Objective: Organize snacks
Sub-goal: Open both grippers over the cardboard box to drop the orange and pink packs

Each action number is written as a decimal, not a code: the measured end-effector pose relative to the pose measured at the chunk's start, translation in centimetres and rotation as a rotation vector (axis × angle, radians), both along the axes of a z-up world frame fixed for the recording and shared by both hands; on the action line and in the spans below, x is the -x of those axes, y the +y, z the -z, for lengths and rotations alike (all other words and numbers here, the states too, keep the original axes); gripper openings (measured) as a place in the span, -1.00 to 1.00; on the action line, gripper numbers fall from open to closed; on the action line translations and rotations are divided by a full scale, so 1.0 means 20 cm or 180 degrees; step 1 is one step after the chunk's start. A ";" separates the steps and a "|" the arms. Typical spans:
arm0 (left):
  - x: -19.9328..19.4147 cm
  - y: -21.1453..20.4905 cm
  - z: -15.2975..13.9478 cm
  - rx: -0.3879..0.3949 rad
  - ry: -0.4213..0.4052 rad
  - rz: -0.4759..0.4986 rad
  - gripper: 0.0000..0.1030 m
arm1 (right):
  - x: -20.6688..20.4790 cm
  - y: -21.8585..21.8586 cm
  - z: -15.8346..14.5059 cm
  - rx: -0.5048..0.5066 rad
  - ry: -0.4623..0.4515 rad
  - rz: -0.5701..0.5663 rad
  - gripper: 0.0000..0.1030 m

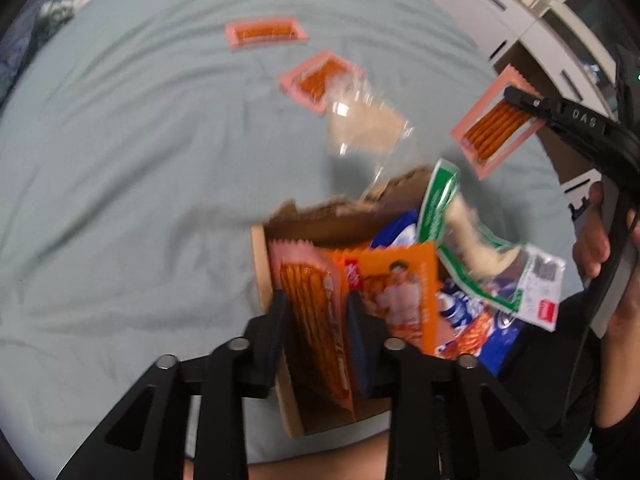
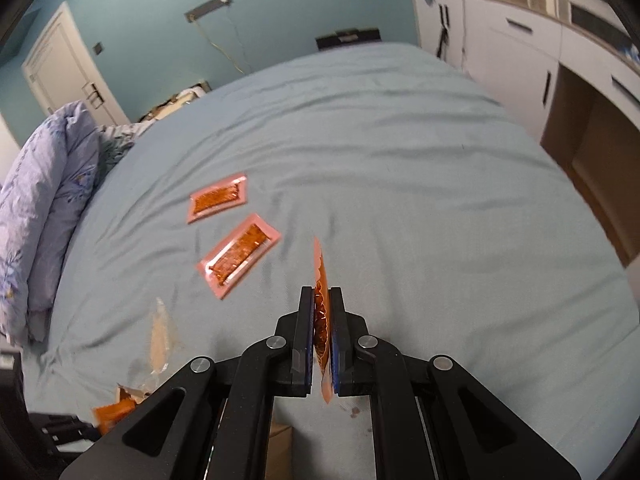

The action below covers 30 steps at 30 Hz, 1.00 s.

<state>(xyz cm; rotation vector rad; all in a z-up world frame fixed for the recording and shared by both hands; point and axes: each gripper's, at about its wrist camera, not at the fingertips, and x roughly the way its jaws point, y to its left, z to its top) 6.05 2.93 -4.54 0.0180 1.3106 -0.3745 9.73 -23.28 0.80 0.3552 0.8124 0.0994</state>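
Two pink packets (image 2: 218,198) lie beside clear wrapper (image 1: 366,126).

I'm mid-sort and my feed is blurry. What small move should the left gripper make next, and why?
Probably lift the left gripper straight up out of the cardboard box. Its fingers stand apart around a pink snack packet that already sits upright in the box. The right gripper is clamped on another pink packet, waiting to go in.

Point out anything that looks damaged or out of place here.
The cardboard box has a ragged, torn far rim. A green-edged packet hangs over its right side instead of lying inside. Two pink snack packets lie loose on the bed.
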 end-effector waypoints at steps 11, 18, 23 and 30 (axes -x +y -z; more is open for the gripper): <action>-0.12 0.21 -0.14 -0.0456 -0.0613 -0.0717 0.60 | 0.34 0.14 -0.23 -0.1363 -0.0541 -0.1605 -0.92; -0.12 0.32 -0.15 -0.0371 -0.0685 -0.1049 0.60 | 0.42 0.52 -0.04 -0.0645 0.0050 -0.2081 -0.91; -0.14 0.31 -0.07 -0.0438 -0.0512 -0.1034 0.60 | 0.34 0.61 0.05 -0.0744 0.0401 -0.1919 -0.85; -0.14 0.29 -0.05 -0.0425 -0.0452 -0.1002 0.60 | 0.31 0.27 -0.08 -0.1461 -0.0070 -0.1182 0.42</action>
